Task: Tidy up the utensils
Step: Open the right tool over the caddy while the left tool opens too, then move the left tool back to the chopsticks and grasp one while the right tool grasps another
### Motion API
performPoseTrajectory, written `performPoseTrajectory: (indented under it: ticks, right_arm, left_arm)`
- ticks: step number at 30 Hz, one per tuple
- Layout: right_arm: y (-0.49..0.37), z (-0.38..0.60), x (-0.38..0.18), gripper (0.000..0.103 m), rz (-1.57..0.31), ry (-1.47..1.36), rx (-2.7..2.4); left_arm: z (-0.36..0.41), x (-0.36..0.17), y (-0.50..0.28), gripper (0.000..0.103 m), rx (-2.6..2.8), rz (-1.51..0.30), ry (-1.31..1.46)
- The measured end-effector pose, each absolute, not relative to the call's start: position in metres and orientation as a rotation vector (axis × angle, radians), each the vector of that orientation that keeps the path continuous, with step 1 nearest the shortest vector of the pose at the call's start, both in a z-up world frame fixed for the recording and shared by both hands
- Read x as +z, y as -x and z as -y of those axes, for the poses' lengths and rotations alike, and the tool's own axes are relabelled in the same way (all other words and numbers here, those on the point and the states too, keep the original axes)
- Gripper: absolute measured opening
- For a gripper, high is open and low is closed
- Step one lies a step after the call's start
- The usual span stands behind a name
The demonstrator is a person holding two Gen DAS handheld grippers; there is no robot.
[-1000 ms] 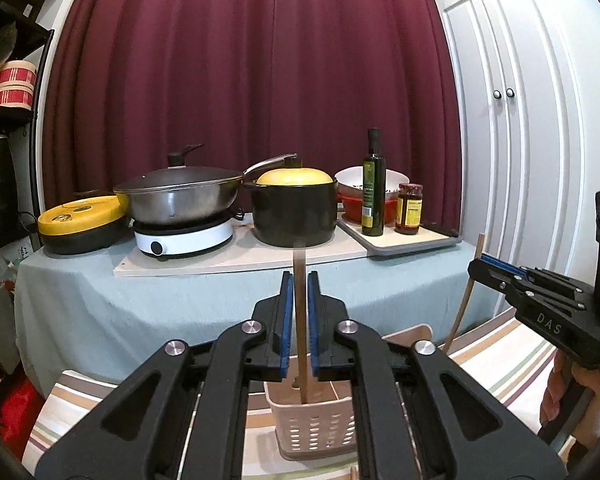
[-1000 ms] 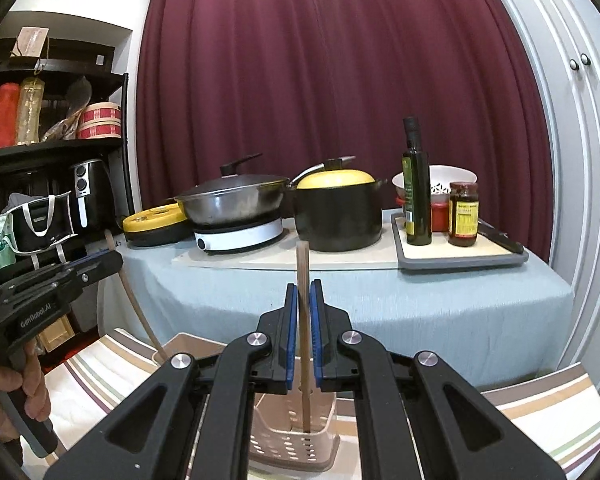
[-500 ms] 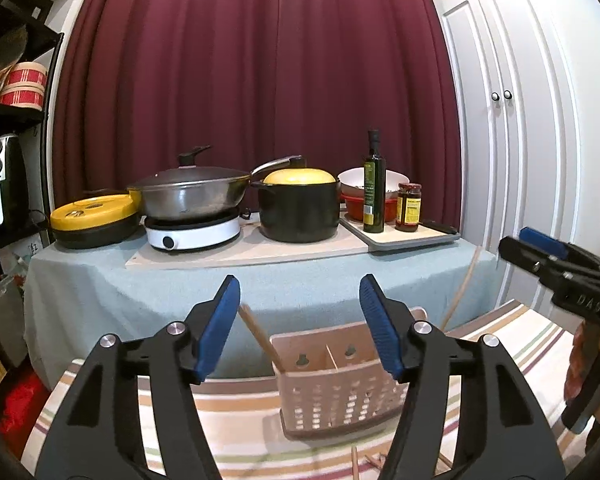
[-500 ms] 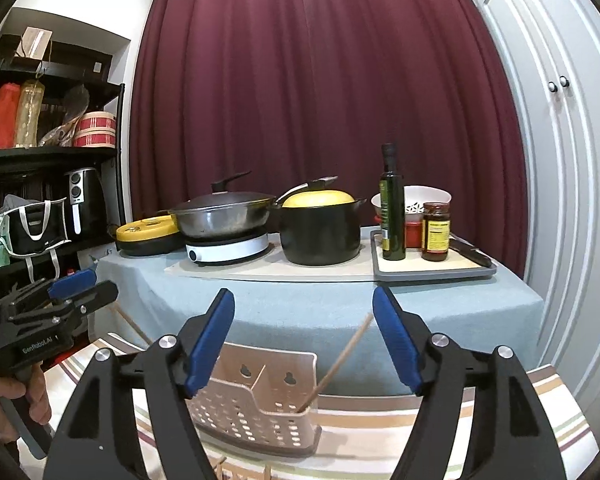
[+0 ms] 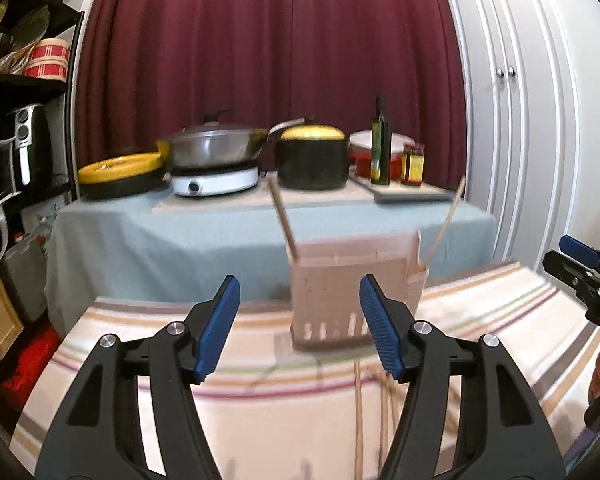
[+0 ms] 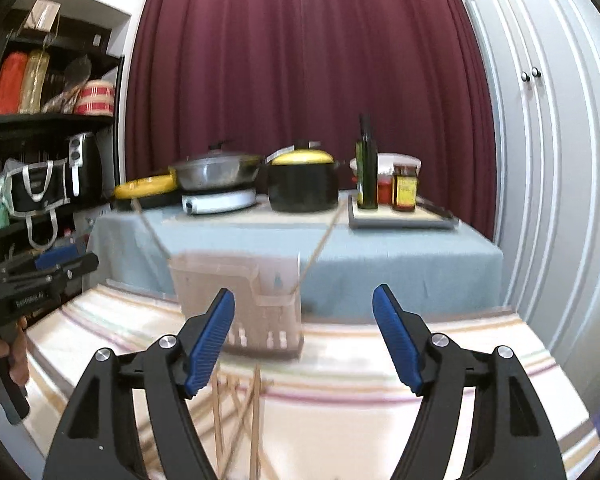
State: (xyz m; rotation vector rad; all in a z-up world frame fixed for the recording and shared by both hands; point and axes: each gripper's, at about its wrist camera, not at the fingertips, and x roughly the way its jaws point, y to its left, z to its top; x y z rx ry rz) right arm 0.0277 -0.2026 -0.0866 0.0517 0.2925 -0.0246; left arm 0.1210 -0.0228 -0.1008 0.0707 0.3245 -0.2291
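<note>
Chopsticks [image 5: 283, 220] lean in the pink basket [image 5: 356, 296] on the striped desk [image 5: 260, 400], one at each end, likely so they stay upright. More sticks [image 6: 236, 412] lie loose just before the basket. Left hand-held gripper [image 5: 300, 326] and right hand-held gripper [image 6: 304, 340] gape, released, grasping nothing

Utensil basket [image 5: 356, 292] on the striped tabletop [image 5: 260, 392], two sticks [image 5: 283, 218] leaning out of it left and right, loose chopsticks [image 6: 256, 412] lying before it, cloth-covered table [image 6: 380, 256] with pots [image 6: 304, 184] behind, shelf [image 6: 48, 120] at left, cabinet doors [image 6: 540, 160] at right.
</note>
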Motion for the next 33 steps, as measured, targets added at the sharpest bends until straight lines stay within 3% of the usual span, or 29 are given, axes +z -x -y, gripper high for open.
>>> performPoseTrajectory:
  ticks: [11,22,26,33]
  right_arm:
    - [0.015,0.185,-0.177,0.033,-0.488,-0.048,0.066]
    - [0.024,0.174,-0.221,0.025,-0.593,-0.028,0.112]
    - [0.026,0.175,-0.225,0.021,-0.599,-0.034,0.11]
    - [0.027,0.176,-0.225,0.013,-0.599,-0.04,0.106]
  left_arm:
    - [0.009,-0.171,-0.068,0.061,-0.187,-0.47,-0.095]
    - [0.006,-0.213,-0.045,0.059,-0.173,-0.545,-0.1]
    - [0.008,-0.219,-0.043,0.053,-0.18,-0.564,-0.098]
    - [0.014,-0.23,-0.042,0.052,-0.197,-0.583,-0.103]
